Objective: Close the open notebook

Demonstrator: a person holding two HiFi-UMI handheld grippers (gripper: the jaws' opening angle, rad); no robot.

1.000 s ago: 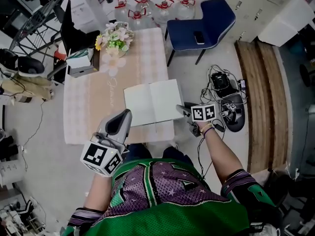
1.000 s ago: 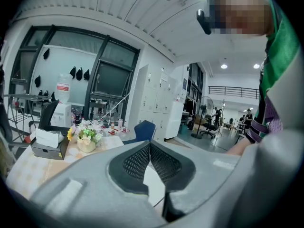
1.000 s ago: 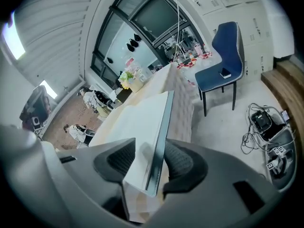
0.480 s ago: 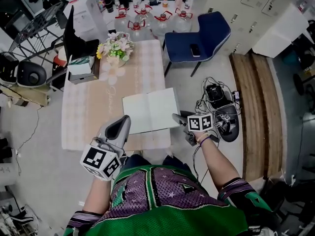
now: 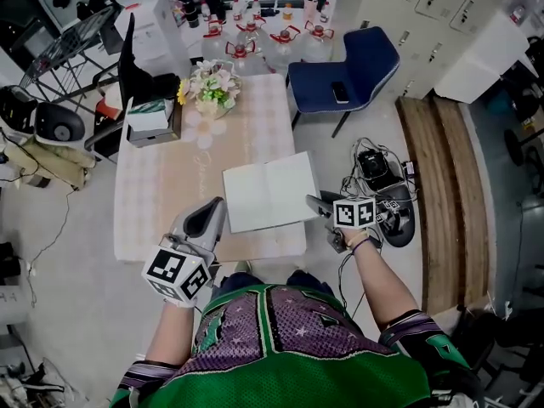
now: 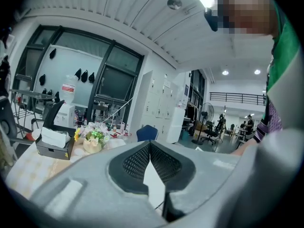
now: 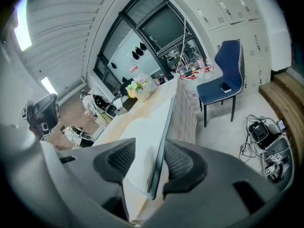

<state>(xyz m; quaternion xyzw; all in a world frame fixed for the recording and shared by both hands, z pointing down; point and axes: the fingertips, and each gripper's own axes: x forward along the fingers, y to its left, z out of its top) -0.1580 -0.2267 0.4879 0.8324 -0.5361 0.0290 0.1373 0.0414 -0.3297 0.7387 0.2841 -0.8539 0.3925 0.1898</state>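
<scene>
The open notebook (image 5: 270,191) lies flat with blank white pages on the checked table (image 5: 161,194), near its front right corner. My right gripper (image 5: 313,202) is at the notebook's right edge. In the right gripper view the notebook's (image 7: 142,127) dark right edge runs between the jaws of the right gripper (image 7: 151,158), which stand apart on either side of it. My left gripper (image 5: 214,206) hovers over the table's front edge, just left of the notebook, and holds nothing. The left gripper view shows that gripper's (image 6: 150,146) pads meeting at their tips.
A flower vase (image 5: 210,87) and a tissue box (image 5: 153,119) stand at the table's far end. A blue chair (image 5: 344,62) with a phone on it is beyond the right corner. Cables and gear (image 5: 382,185) lie on the floor right of the table, beside a wooden platform (image 5: 442,185).
The head view has shifted a little. Both grippers keep their places relative to the notebook, the right one staying at its right edge.
</scene>
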